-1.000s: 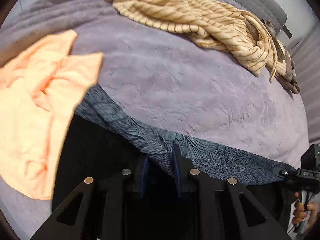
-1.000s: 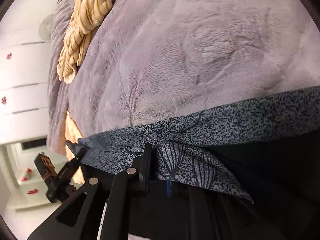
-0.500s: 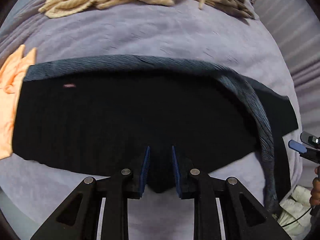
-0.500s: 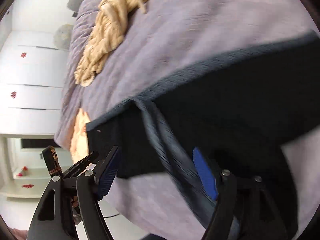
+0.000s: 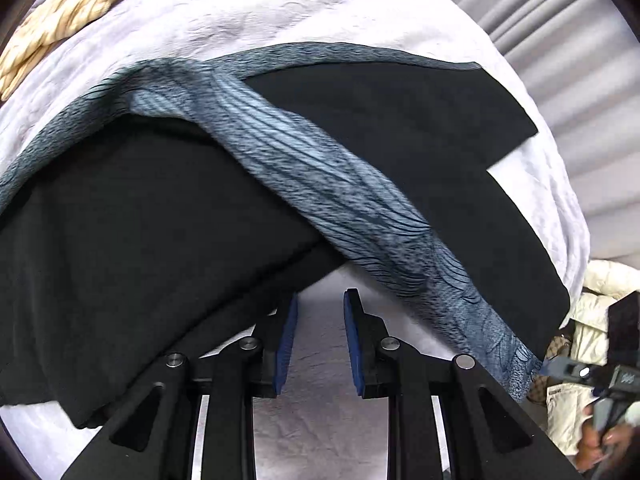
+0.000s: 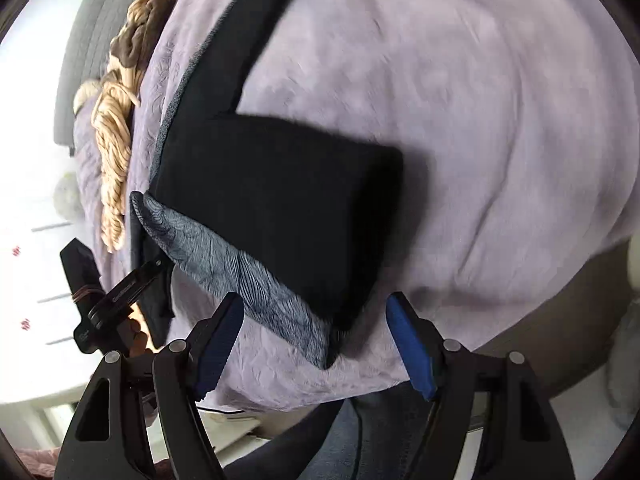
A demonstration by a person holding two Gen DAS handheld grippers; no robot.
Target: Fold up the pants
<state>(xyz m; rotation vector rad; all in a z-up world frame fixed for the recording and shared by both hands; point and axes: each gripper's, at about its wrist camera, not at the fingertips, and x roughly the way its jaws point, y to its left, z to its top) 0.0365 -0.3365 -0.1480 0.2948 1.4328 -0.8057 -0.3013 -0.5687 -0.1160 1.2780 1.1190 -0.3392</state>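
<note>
Now the black pants with a blue-grey patterned band (image 6: 280, 208) lie just beyond the right gripper (image 6: 316, 340), its jaws spread and empty; the left gripper (image 5: 320, 328), jaws drawn close, pinches nothing.

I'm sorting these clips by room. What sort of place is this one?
Most likely a bedroom: the pants lie on a bed under a plush lilac blanket, with a grey headboard behind and curtains alongside.

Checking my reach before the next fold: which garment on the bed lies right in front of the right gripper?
The black pants with the blue-grey patterned band, just ahead of the open right gripper. The beige striped garment lies bunched beyond them, at the bed's far side.
</note>
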